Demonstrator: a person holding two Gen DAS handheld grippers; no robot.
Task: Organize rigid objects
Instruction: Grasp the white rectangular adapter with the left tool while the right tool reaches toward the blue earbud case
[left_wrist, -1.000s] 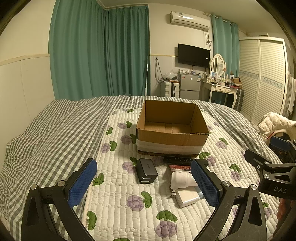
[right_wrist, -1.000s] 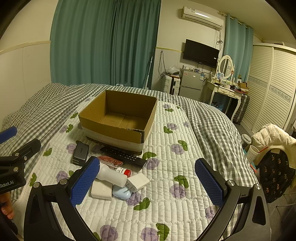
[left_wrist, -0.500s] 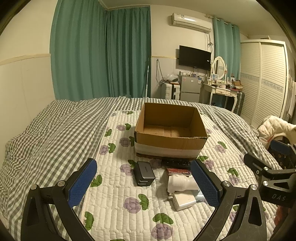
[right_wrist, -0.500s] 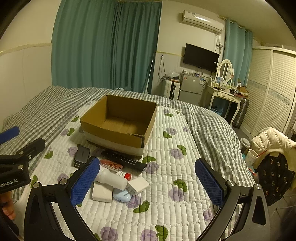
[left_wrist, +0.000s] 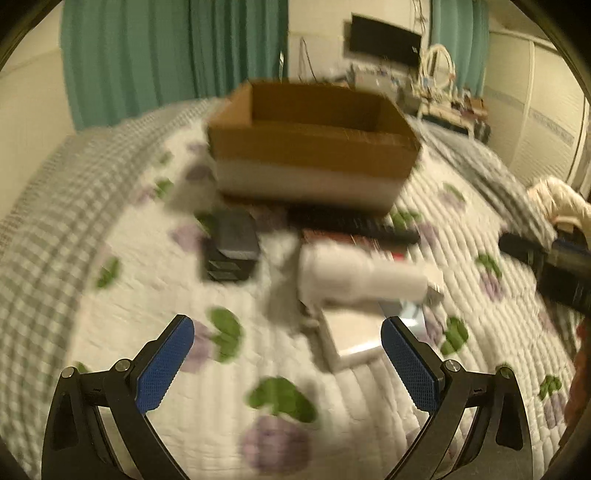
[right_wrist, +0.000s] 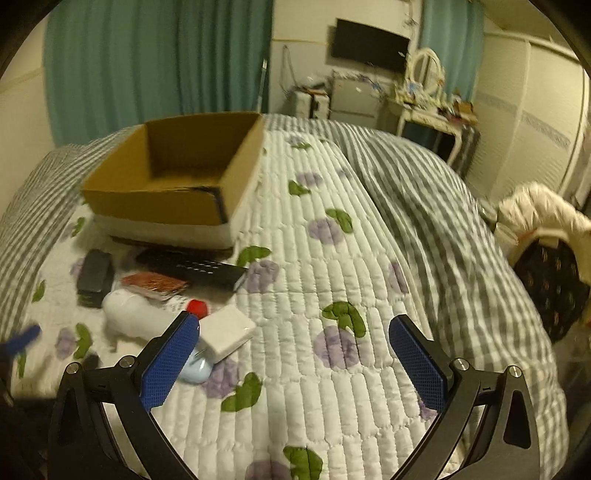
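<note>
Both tongs hang spread and empty over the quilt (right_wrist: 332, 295): the left gripper (left_wrist: 286, 354) just short of the white bottle (left_wrist: 354, 278), the right gripper (right_wrist: 293, 354) beside the white adapter (right_wrist: 227, 330). The small things lie clustered in front of the open cardboard box (right_wrist: 177, 177), the black remote (right_wrist: 195, 269) nearest it

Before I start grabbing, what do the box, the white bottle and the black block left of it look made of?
Box: brown corrugated cardboard, matte, with a pale taped band round the base. White bottle: smooth plastic by its look, slightly glossy, though blurred. Black block: probably hard plastic, dull dark shell; blur hides detail. Both grippers, left and right, are open.
</note>
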